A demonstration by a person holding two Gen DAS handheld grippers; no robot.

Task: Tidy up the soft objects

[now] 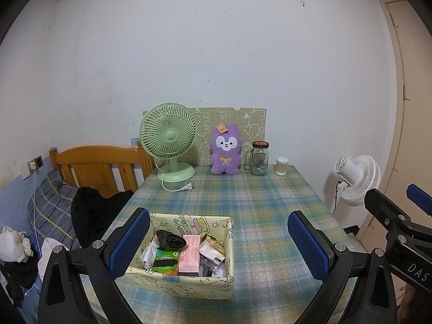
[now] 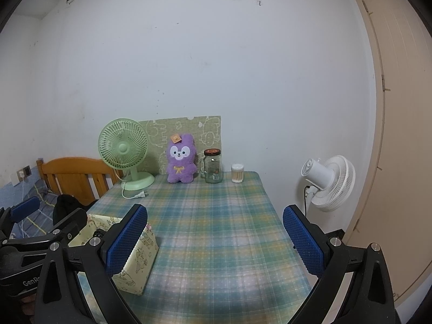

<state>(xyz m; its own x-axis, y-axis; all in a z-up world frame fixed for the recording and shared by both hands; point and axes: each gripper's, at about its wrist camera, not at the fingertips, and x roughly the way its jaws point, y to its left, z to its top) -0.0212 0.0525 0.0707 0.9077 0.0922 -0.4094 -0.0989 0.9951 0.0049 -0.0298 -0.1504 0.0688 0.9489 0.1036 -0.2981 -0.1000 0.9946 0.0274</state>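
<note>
I see both grippers' fingers (image 1: 307,245) spread, empty; purple plush rabbit (image 1: 225,149) upright far table (image 1: 270,216); fabric bin (image 1: 181,253) near-left, possibly packed.

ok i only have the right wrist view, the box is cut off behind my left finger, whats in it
Observer: The left wrist view looks down into the box: a green packet, a pink packet and a black bundle lie among other small packs.
Operator: is the left gripper over it
Observer: The left gripper is open, with one finger in front of the box's left wall. It holds nothing.
Operator: anything soft on the bed side i cant see
Observer: A heap of white cloth lies at the left edge, beyond the plaid pillow.
</note>
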